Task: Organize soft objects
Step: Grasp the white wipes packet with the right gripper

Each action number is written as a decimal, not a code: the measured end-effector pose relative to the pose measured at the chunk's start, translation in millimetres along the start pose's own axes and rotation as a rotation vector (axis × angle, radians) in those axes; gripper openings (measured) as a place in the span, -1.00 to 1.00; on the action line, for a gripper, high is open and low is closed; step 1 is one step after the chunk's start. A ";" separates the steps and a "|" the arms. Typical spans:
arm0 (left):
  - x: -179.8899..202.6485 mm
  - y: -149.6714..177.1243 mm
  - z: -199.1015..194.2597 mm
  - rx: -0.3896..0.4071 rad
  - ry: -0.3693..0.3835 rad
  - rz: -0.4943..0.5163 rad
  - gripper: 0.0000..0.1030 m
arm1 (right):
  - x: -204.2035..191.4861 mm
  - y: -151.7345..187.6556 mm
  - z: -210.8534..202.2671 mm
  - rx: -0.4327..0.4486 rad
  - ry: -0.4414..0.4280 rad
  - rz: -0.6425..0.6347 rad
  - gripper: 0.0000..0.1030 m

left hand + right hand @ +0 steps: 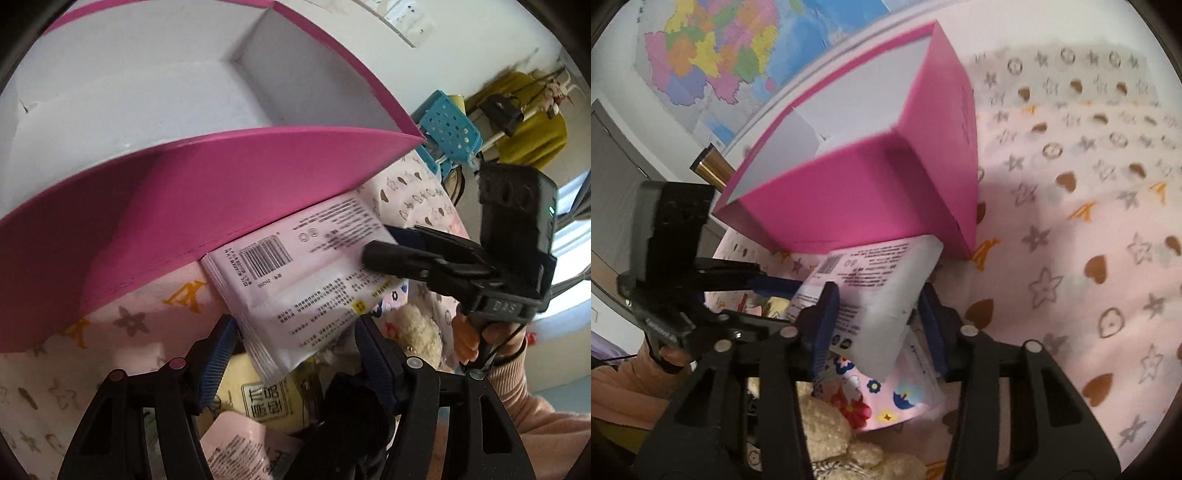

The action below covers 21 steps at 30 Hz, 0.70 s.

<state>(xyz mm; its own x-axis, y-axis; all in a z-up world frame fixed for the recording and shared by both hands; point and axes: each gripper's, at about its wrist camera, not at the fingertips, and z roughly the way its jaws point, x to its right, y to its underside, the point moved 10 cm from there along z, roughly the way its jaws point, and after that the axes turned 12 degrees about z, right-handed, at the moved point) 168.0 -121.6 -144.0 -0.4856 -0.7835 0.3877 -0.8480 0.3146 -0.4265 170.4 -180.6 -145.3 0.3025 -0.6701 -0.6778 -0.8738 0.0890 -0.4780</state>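
A white soft pack [295, 280] with a barcode and small print leans with its far end against the pink box [177, 221]. In the right wrist view my right gripper [879, 317] is shut on the pack [882, 295], a blue pad on each side of it. The box [857, 210] shows its white inside. My left gripper [297, 354] is open; the pack's near corner hangs between its fingers without being pinched. The right gripper [388, 243] reaches onto the pack from the right. The left gripper's fingers [775, 284] end at the pack's left edge.
Under the grippers lies a pile: a cream plush toy [827, 424], a flowered pink pack [882, 398], a yellow pack [258, 398], a pink pack [236, 446] and something black [351, 406]. A pink star-printed sheet [1071, 258] covers the surface. A blue basket [450, 125] stands beyond.
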 end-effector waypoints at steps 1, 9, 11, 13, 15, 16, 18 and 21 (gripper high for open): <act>0.6 -0.8 1.7 0.003 0.012 -0.003 0.30 | -0.1 -0.9 -3.7 0.016 0.005 -0.009 -0.19; 0.5 -2.3 4.0 0.011 0.025 -0.022 0.39 | -8.7 1.0 -16.6 0.075 0.015 -0.073 -0.31; -3.3 -5.4 5.1 0.017 0.004 -0.034 0.39 | -7.5 2.3 -19.5 0.088 0.017 -0.077 -0.32; -4.7 -5.7 6.7 0.011 0.007 -0.037 0.39 | -3.9 3.9 -21.2 0.099 0.027 -0.078 -0.32; -4.5 -5.6 10.1 -0.001 -0.001 -0.028 0.39 | 4.5 6.0 -20.2 0.092 0.029 -0.053 -0.32; -1.7 -6.1 12.9 -0.010 -0.007 -0.015 0.39 | 10.0 6.2 -20.0 0.096 0.040 -0.040 -0.36; 5.4 -5.9 18.5 -0.029 -0.001 0.011 0.36 | 16.0 7.0 -19.0 0.090 0.039 -0.014 -0.56; 12.1 -7.1 22.9 -0.040 0.007 0.033 0.29 | 14.6 7.7 -21.4 0.090 0.016 0.008 -0.57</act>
<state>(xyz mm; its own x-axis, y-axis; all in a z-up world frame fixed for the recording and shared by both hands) 173.0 -145.6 -155.0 -0.5148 -0.7686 0.3798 -0.8393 0.3615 -0.4061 159.9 -205.4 -147.0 0.2887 -0.6807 -0.6732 -0.8381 0.1602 -0.5214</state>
